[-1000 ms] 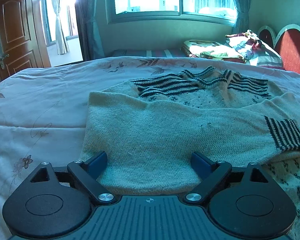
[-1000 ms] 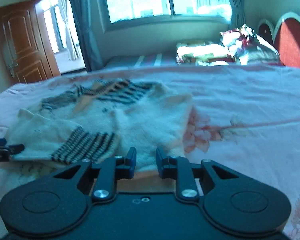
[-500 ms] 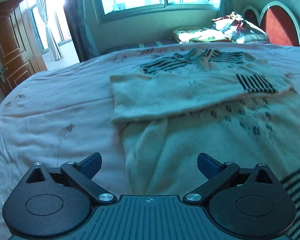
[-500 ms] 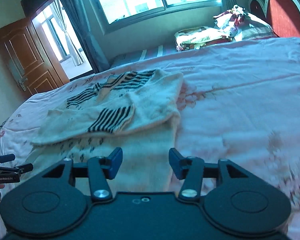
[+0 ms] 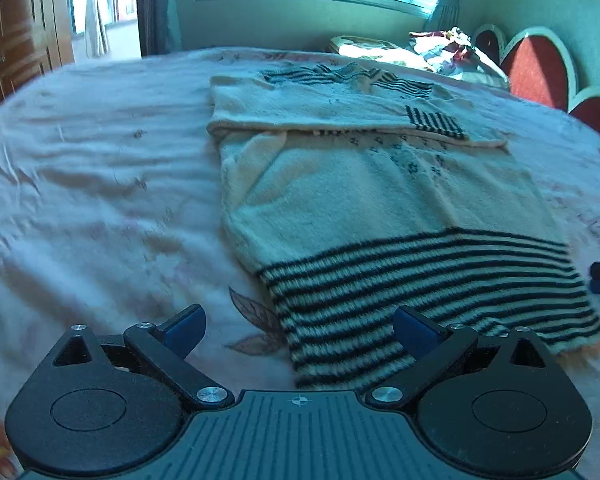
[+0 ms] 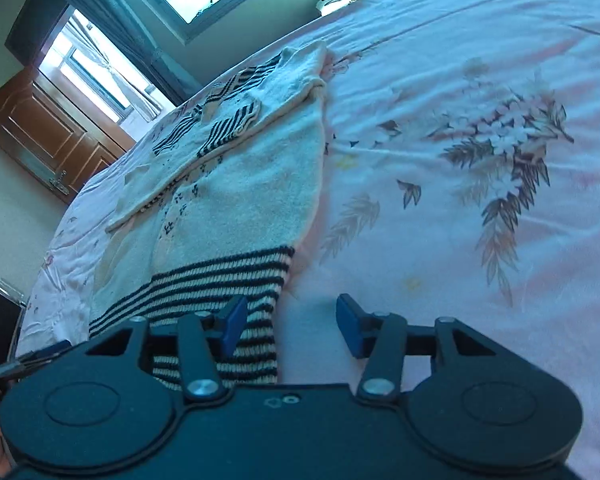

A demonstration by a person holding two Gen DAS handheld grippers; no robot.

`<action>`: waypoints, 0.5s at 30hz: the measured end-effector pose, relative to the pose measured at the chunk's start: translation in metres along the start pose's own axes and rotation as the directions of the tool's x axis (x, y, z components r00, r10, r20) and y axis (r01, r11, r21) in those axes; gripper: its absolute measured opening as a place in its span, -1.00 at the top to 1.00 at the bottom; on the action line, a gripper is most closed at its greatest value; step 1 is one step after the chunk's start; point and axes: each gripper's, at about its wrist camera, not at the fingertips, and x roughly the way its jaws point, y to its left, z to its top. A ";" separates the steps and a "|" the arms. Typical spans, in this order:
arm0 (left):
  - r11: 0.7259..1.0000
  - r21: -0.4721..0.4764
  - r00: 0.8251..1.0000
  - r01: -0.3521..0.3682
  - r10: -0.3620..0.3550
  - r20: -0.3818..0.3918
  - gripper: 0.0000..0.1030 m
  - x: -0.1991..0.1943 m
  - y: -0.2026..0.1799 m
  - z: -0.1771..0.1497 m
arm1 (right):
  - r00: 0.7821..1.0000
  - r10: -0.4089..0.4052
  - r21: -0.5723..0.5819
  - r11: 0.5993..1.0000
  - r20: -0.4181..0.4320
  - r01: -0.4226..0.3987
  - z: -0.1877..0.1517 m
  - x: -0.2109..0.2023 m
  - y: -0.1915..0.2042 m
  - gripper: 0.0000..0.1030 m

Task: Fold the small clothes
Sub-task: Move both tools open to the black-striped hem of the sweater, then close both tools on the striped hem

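1. Cream knitted sweater with black-striped hem and cuffs (image 5: 380, 200) is lying flat near the middle of the pink floral bedsheet (image 5: 100, 160), hem toward the near edge of the bed.
2. Both sleeves are lying folded across the chest; the striped cuff (image 5: 434, 120) is resting on top. That stage looks done.
3. Left gripper (image 5: 298, 332) is closing, jaws still wide, hovering over the hem's left corner; nothing pinched yet.
4. Right gripper (image 6: 290, 324) is standing partly open, empty, at the hem's right corner (image 6: 276, 264).
5. Remaining, likely: gripping both hem corners and carrying them up to the collar. Motion blur is making pad contact hard to judge.
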 end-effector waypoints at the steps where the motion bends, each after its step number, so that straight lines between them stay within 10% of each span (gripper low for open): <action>1: 0.996 -0.074 0.998 0.056 -0.058 -0.027 -0.24 0.001 0.008 -0.005 | 1.000 0.016 0.025 1.000 -0.001 -0.016 -0.001 -0.001 -0.004 0.07; 12: 0.781 -0.471 0.899 0.411 -0.431 0.070 -0.22 0.025 0.054 -0.035 | 0.975 0.208 0.148 0.970 -0.080 -0.194 0.001 0.024 -0.013 0.23; 15: 0.776 -0.480 0.899 0.409 -0.432 0.067 0.24 0.034 0.053 -0.034 | 0.969 0.224 0.147 0.967 -0.107 -0.207 0.007 0.038 -0.005 0.39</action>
